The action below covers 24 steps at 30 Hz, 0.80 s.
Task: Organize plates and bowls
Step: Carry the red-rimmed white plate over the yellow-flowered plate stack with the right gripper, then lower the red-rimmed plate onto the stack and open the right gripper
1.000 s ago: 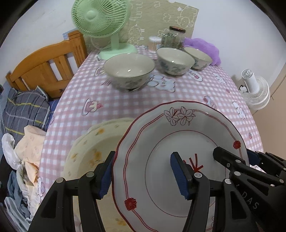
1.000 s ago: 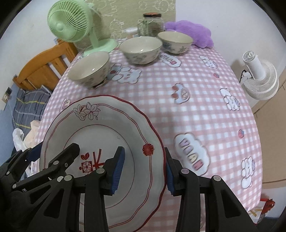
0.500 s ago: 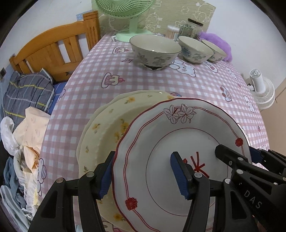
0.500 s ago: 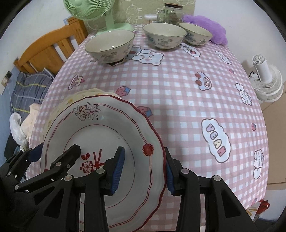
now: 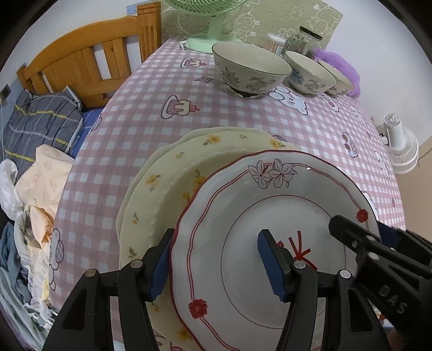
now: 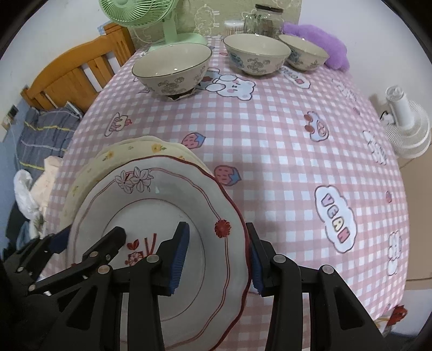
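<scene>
- Pink and white checked tablecloth (image 6: 270, 140) with cartoon bears and strawberries covers the table.
- At 12 o'clock on the cloth stand three cream ceramic bowls with blue-grey rabbit drawings (image 6: 172, 68), side by side in a row.
- Behind the bowls are a light green desk fan (image 6: 162, 24), a clear glass jar with a dark lid (image 6: 263, 20) and a fluffy purple cloth (image 6: 321, 43).
- At 10 o'clock, off the table, is an orange wooden bed frame (image 5: 91, 62).
- A white round plate with a wavy red rim and flower drawings (image 5: 270, 216) is held over the near edge of the table, at 6 o'clock.
- Both tools point steeply down at the table.
- The left gripper (image 5: 216, 259) grips the plate's left rim. One blue pad is under the rim and the other rests on the plate's face.
- The right gripper (image 6: 216, 256) grips the plate's right rim the same way, one blue pad on each side.
- Under the white plate lies a stack of pale yellow plates with small yellow flowers (image 5: 172, 183). It peeks out at 10 o'clock.
- I cannot tell if the white plate is touching the yellow stack yet.
</scene>
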### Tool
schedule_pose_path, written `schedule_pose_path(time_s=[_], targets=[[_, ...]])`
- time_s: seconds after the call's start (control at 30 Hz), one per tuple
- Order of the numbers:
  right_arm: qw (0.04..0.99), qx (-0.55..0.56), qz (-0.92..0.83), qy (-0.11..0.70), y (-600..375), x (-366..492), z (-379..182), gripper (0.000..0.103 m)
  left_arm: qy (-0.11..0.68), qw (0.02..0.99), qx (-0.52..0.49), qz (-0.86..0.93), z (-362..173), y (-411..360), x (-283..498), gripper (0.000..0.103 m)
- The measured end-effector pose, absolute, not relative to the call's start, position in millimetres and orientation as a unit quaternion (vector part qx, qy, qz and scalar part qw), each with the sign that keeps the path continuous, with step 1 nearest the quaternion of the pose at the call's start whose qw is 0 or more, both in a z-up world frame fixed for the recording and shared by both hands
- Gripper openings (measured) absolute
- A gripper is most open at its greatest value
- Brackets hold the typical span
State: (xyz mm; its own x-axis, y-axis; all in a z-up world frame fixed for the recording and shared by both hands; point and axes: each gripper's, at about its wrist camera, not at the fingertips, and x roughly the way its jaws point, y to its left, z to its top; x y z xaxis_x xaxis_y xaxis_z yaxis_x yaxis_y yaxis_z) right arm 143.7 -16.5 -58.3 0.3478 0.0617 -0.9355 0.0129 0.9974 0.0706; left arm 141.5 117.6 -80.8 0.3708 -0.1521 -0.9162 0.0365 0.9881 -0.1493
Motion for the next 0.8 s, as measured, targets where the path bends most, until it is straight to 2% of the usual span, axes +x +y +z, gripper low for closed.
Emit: schedule_pose_path(time_s=[0.17,0.2,0.23,0.3,0.33,0.53,0.8], targets=[[0.826,0.039,0.012,0.562,-28,130,-47,0.045,0.558,0.827,-0.048,-0.058,-81,117,141,0.062],[0.826,0.041,0.010,0.563,-31,128,-47,0.042,0.558,0.827,-0.049,-0.057,-81,116,141,0.062],[0.826,0.046,0.007,0.562,-34,127,-46,0.033,0.557,0.827,-0.049,-0.056,-81,116,140,0.061],[0.822,0.078,0.022,0.563,-40,126,-48,0.023,0.557,0.827,-0.045,-0.057,-81,116,141,0.061],[0.822,0.087,0.023,0.562,-41,126,-49,0.022,0.557,0.827,-0.047,-0.057,-80,116,141,0.061],[0.824,0.070,0.025,0.562,-30,130,-46,0.022,0.556,0.826,-0.076,-0.042,-72,128,142,0.061],[0.821,0.064,0.035,0.566,-14,141,-51,0.025,0.541,0.838,-0.067,-0.024,-62,138,145,0.061]])
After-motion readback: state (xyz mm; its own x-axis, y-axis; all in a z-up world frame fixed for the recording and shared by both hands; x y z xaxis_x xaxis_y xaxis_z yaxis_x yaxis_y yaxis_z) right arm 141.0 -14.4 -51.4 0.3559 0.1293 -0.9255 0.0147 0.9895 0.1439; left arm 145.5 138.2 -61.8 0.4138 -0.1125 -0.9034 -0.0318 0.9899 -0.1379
